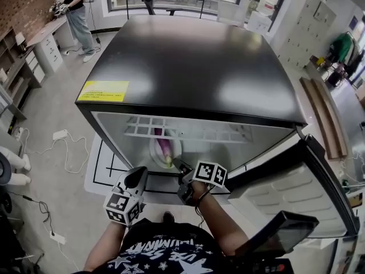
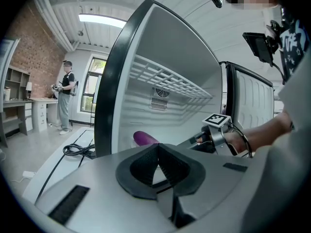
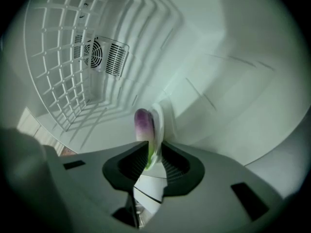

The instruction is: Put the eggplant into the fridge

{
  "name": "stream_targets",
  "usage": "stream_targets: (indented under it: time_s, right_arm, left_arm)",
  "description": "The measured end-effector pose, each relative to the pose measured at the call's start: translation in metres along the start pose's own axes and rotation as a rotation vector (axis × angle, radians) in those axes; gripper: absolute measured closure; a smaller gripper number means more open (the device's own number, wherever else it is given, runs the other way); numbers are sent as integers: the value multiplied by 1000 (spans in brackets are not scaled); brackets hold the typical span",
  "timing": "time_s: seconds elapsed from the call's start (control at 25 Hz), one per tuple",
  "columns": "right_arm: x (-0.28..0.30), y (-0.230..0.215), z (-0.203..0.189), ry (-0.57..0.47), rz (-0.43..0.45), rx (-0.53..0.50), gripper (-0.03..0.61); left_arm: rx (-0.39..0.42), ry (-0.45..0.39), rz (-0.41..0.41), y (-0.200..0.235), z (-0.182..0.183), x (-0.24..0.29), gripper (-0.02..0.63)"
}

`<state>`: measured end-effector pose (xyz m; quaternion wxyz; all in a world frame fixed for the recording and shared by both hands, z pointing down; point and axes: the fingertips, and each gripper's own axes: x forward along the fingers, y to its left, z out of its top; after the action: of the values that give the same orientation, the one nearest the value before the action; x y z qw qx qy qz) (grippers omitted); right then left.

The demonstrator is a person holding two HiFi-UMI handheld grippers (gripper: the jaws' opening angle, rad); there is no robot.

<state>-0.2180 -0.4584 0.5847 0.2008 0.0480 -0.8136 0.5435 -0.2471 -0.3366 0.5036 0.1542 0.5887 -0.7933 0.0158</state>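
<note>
A purple eggplant [image 1: 163,146] lies on a white plate [image 1: 154,153] inside the open black fridge [image 1: 188,67], under its wire shelf [image 1: 188,129]. My right gripper [image 1: 179,166] reaches into the fridge and is shut on the plate's near rim. In the right gripper view the plate [image 3: 159,118] stands edge-on between the jaws of the right gripper [image 3: 152,155], with the eggplant [image 3: 143,127] on its left side. My left gripper [image 1: 138,176] hangs just outside the fridge's left front, shut with nothing in it. From the left gripper [image 2: 155,148] the eggplant [image 2: 144,138] shows inside.
The fridge door [image 1: 291,193] stands open to the right. A wire shelf [image 3: 63,57] and a fan vent [image 3: 104,55] line the fridge's interior. Cables [image 1: 57,153] lie on the floor at left. A person [image 1: 77,16] stands far off by a desk.
</note>
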Motion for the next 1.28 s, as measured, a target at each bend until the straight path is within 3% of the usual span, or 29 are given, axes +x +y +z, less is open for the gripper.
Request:
stream_targets:
  time_s: [0.24, 0.68, 0.88, 1.12, 1.28]
  right_arm:
    - [-7, -2, 2, 2, -42, -20, 512]
    - [-11, -7, 3, 29, -140, -200, 512]
    - [-19, -13, 12, 11, -162, -230, 512]
    - [-30, -12, 7, 9, -97, -232, 514]
    - [-39, -18, 2, -7, -100, -200, 514]
  left_arm:
    - [6, 2, -7, -7, 3, 3, 606]
    - [-1, 6, 21, -7, -2, -1, 604]
    - [-8, 8, 28, -10, -3, -2, 604]
    - [-38, 2, 40, -9, -6, -2, 604]
    - [-49, 1, 8, -14, -8, -2, 604]
